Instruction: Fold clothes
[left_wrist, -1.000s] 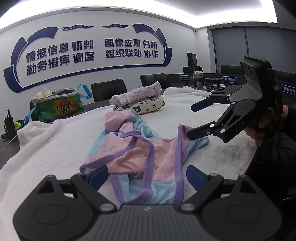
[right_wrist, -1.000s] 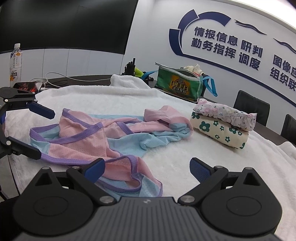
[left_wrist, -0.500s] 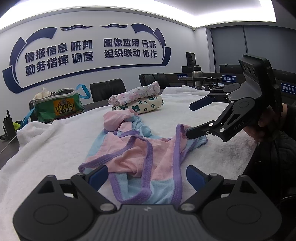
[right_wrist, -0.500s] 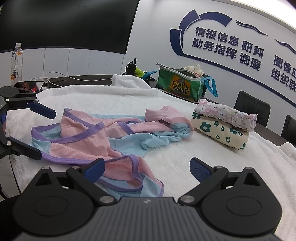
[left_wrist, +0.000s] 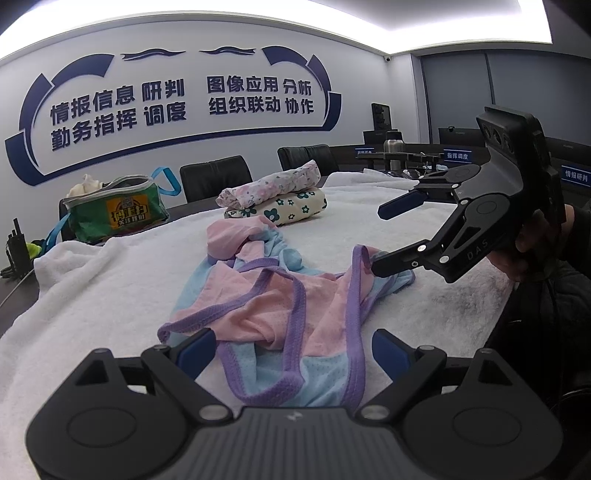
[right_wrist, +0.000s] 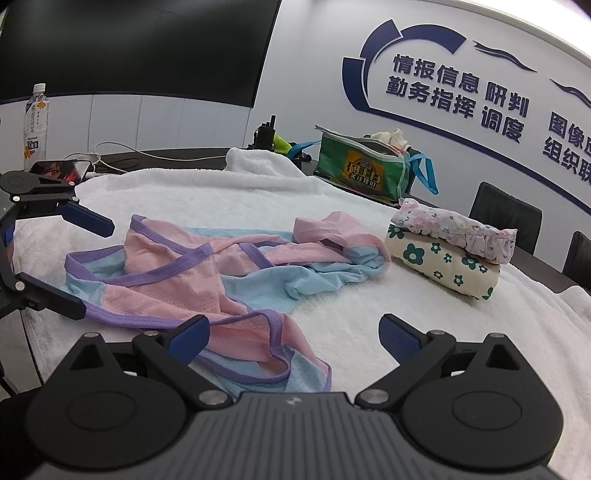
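Note:
A pink and light-blue garment with purple trim (left_wrist: 280, 295) lies crumpled on the white towel (left_wrist: 110, 288); it also shows in the right wrist view (right_wrist: 192, 273). My left gripper (left_wrist: 291, 350) is open, its jaws spread over the garment's near edge. My right gripper (right_wrist: 291, 334) is open over the garment's other end. In the left wrist view the right gripper (left_wrist: 380, 238) hangs at the garment's right edge, its lower finger touching the cloth. In the right wrist view the left gripper (right_wrist: 92, 269) sits at the garment's left end.
Two folded floral garments (left_wrist: 277, 199) are stacked at the far side of the towel, also in the right wrist view (right_wrist: 450, 251). A green bag (right_wrist: 362, 170) stands behind. A bottle (right_wrist: 37, 125), phone and cables lie at far left. Black chairs (left_wrist: 214, 177) line the table.
Both grippers have drawn slightly closer to the garment. The garment has not visibly moved.

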